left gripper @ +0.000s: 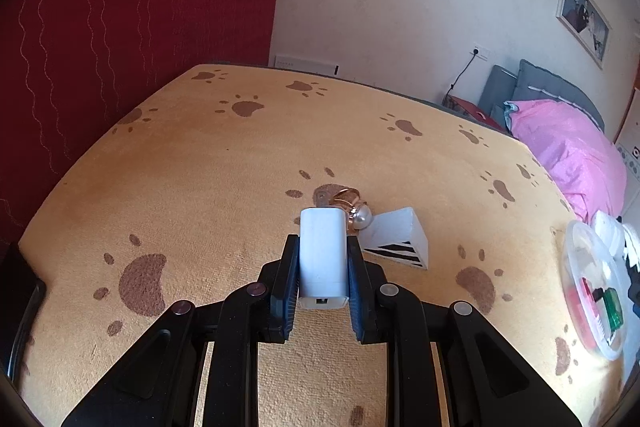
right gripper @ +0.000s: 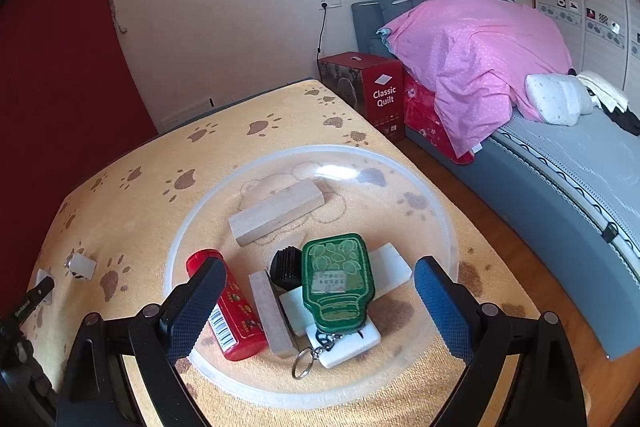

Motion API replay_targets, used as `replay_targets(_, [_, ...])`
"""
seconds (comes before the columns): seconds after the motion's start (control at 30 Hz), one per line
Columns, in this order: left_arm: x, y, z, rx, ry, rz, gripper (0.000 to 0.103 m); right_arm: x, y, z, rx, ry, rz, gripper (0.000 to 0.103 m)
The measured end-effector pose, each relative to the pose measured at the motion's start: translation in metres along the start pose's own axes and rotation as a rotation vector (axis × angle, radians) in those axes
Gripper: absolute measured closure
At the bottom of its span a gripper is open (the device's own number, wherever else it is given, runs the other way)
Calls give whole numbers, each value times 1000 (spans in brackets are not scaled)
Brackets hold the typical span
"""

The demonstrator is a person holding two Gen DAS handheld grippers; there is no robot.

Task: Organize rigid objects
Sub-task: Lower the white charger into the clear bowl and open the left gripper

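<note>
Left tongs [left gripper: 323, 267] clamped on white charger [left gripper: 323, 255], above the surface [left gripper: 200, 167]. Right tongs [right gripper: 320, 307] wide apart over clear bowl [right gripper: 448, 227] w/ green tin [right gripper: 338, 279].

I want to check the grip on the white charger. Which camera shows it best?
The left wrist view: the white charger fills the centre, clamped between the left gripper fingers, its port facing the camera. The right wrist view shows only the left gripper's tip at its left edge, above the clear bowl; I cannot make the charger out there.
</note>
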State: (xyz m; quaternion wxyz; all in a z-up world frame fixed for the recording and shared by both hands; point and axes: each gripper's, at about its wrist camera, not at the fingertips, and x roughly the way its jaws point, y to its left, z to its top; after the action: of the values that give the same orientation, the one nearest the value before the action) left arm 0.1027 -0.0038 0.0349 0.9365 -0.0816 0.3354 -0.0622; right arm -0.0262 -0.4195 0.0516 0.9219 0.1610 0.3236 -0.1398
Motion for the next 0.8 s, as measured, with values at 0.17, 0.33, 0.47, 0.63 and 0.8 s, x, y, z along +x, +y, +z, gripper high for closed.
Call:
replay_targets(0.17, [-8,-30,-5,56,22,-65,81,-4,-9,-3,8,-20,7,5])
replay_targets(0.33, [-14,-72,-8,138,31,-131,81,-9,-18,-5,12,-49,17,5])
replay_targets(0.47, [-18,-108,-11,195,46,-186,81,-10,-26,-6,20,-62,29,5])
replay_targets(0.63, [-20,-153,-17,261,74,-258,81,-10,-33,-7,8,-89,17,5])
replay_targets(0.8, [-21,-195,-23,322,105,-326,81,-11,-38,-9,3,-96,22,5])
